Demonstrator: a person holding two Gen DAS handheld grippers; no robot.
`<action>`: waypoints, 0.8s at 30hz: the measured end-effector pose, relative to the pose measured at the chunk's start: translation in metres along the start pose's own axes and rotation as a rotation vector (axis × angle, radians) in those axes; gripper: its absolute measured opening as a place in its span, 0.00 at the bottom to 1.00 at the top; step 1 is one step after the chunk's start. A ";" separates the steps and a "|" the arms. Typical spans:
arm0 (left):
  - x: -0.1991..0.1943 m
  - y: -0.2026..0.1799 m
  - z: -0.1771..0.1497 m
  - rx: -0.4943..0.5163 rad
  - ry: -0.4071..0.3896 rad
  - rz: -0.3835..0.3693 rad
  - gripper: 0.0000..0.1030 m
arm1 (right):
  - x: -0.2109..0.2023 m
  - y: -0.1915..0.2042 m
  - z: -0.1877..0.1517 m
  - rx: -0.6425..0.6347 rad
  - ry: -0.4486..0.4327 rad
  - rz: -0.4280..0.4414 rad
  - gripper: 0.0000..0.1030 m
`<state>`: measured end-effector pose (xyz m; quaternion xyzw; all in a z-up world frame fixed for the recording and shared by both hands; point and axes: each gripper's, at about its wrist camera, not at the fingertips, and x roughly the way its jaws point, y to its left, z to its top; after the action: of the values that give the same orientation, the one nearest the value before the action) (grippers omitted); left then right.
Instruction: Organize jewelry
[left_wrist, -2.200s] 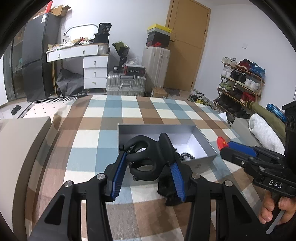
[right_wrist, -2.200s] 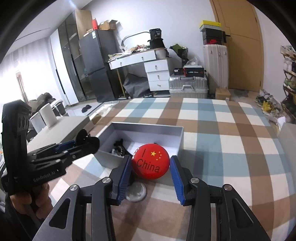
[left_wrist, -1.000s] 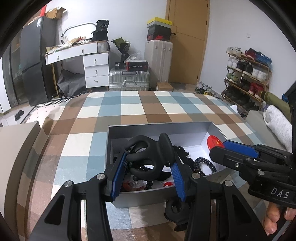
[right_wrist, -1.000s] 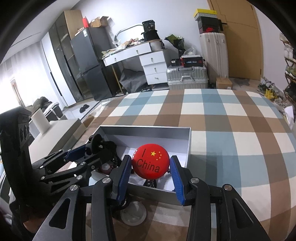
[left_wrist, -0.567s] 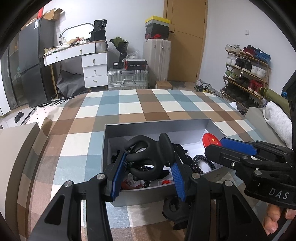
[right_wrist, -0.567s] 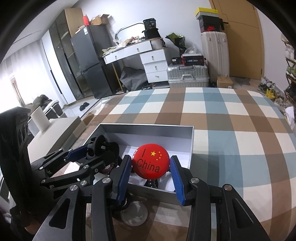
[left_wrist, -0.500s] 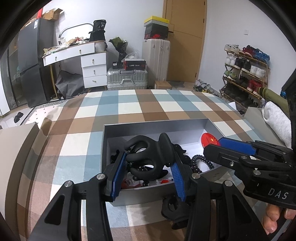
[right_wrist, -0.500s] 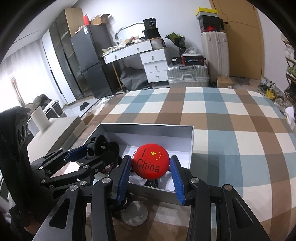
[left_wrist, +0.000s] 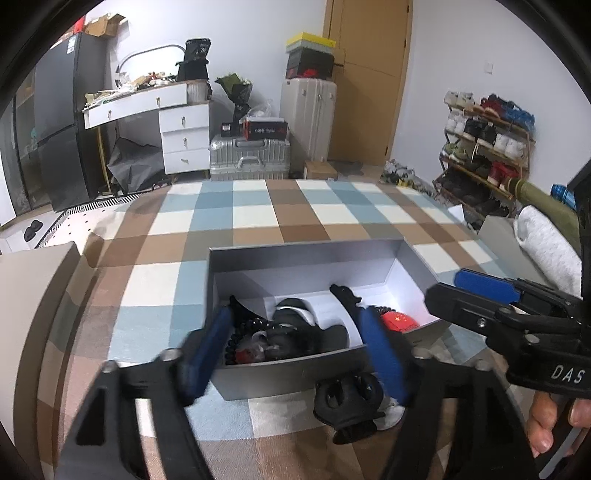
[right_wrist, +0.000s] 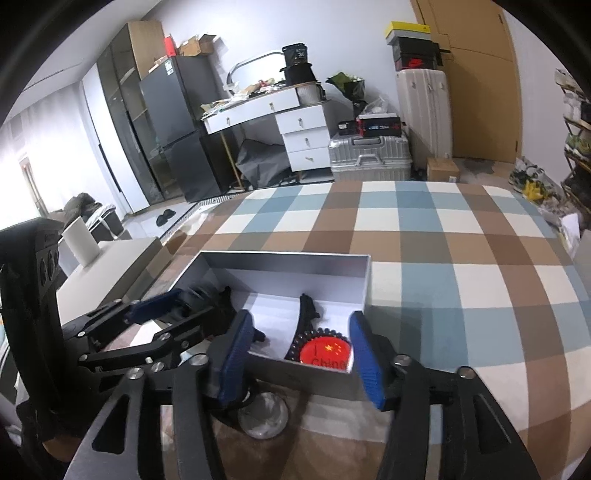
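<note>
Fingers wide apart on the left hand-held gripper (left_wrist: 295, 341), nothing between its blue pads, which hang over the near end of the grey box (left_wrist: 303, 256). Below them in the box lies the black claw clip (left_wrist: 295, 334), on top of a tangle of dark beads and something red; the picture is blurred there, so the finer pieces can't be told apart. The right hand-held gripper (right_wrist: 301, 350) is spread open as well, empty, poised over the box's near right corner. Just beneath it sits the red badge (right_wrist: 325, 354), flat on the white floor of the box, yellow stars up and the letters "Chin" showing above the wall. A black bead bracelet (right_wrist: 295, 345) curls against the badge's left edge, and a black comb-like clip (right_wrist: 306, 306) stretches away towards the far wall. Outside the box, touching its near wall, a second black clip (left_wrist: 347, 404) rests on the checked cloth (right_wrist: 443, 236), and a small round silver lid (right_wrist: 264, 415) lies close to it.
</note>
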<state>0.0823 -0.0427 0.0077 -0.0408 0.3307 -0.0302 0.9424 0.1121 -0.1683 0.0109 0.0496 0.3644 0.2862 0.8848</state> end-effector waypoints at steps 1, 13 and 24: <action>-0.004 0.000 0.000 -0.002 -0.007 -0.005 0.73 | -0.004 -0.002 0.000 0.008 -0.009 -0.001 0.65; -0.029 0.017 -0.015 -0.046 -0.021 0.019 0.99 | -0.024 -0.018 -0.010 0.044 0.002 -0.043 1.00; -0.038 0.027 -0.044 -0.072 0.038 0.035 0.99 | -0.004 0.000 -0.036 -0.036 0.115 -0.069 1.00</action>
<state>0.0262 -0.0153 -0.0055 -0.0683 0.3501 -0.0025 0.9342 0.0857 -0.1744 -0.0125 0.0046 0.4111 0.2644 0.8724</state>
